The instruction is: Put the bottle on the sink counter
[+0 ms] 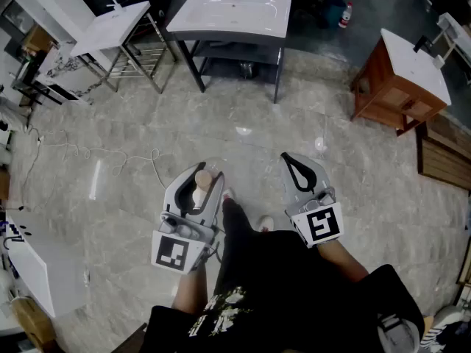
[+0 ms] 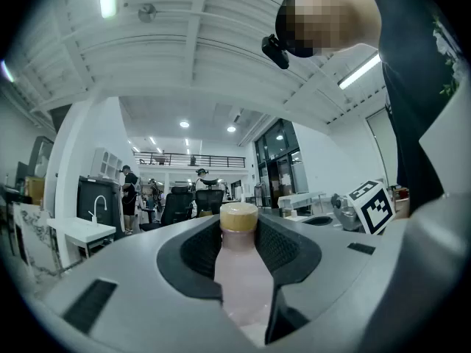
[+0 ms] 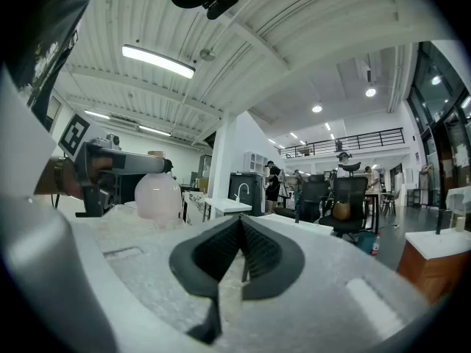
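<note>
A pale pink bottle [image 1: 202, 184] with a tan cap stands between the jaws of my left gripper [image 1: 205, 169], which is shut on its body. The left gripper view shows the bottle [image 2: 239, 271] upright in the black pads, with its cap at the jaw tips of that gripper [image 2: 239, 223]. My right gripper [image 1: 291, 160] is held level beside it to the right, shut with nothing in it; its tips meet in the right gripper view [image 3: 241, 225]. A white sink counter [image 1: 232, 13] on a dark frame stands ahead across the floor, far from both grippers.
A second white sink [image 1: 110, 24] on a metal frame stands at the far left. A wooden cabinet [image 1: 401, 79] with a white top is at the right. A cable [image 1: 110, 157] trails over the marble floor. People and office chairs [image 3: 346, 193] are in the distance.
</note>
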`<state>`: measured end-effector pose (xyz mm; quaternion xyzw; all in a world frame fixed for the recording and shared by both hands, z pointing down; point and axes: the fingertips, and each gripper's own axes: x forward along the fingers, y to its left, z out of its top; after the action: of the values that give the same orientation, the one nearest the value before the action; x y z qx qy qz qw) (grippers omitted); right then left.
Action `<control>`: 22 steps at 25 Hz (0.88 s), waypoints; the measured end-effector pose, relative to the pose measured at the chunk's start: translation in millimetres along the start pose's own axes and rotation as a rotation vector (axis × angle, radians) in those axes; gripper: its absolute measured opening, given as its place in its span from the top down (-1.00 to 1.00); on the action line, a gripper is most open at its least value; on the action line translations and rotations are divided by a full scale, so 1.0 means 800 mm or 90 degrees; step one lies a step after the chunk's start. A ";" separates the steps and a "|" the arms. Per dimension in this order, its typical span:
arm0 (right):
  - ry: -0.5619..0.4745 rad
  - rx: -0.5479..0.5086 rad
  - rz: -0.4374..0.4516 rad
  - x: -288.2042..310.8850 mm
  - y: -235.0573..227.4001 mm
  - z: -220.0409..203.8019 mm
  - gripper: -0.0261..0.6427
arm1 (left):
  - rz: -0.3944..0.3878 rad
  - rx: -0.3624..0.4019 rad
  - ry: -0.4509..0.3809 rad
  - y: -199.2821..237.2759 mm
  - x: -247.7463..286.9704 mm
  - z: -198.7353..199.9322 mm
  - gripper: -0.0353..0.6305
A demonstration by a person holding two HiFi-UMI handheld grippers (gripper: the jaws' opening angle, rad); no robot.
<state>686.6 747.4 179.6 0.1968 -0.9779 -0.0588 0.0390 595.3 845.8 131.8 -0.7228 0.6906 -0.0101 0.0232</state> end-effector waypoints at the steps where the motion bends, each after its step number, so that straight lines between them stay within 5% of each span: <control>1: 0.001 0.001 0.002 0.000 0.001 -0.001 0.94 | 0.000 0.000 0.000 0.000 0.000 0.000 0.45; 13: -0.015 0.026 0.021 0.019 0.004 -0.005 0.94 | 0.001 -0.007 0.000 0.012 0.014 -0.006 0.45; 22: -0.031 0.026 0.040 0.091 0.003 0.001 0.94 | 0.005 -0.002 -0.002 0.071 0.037 -0.002 0.45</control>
<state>618.3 721.6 182.8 0.1650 -0.9853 -0.0426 0.0128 540.0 813.7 130.4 -0.7201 0.6934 -0.0079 0.0228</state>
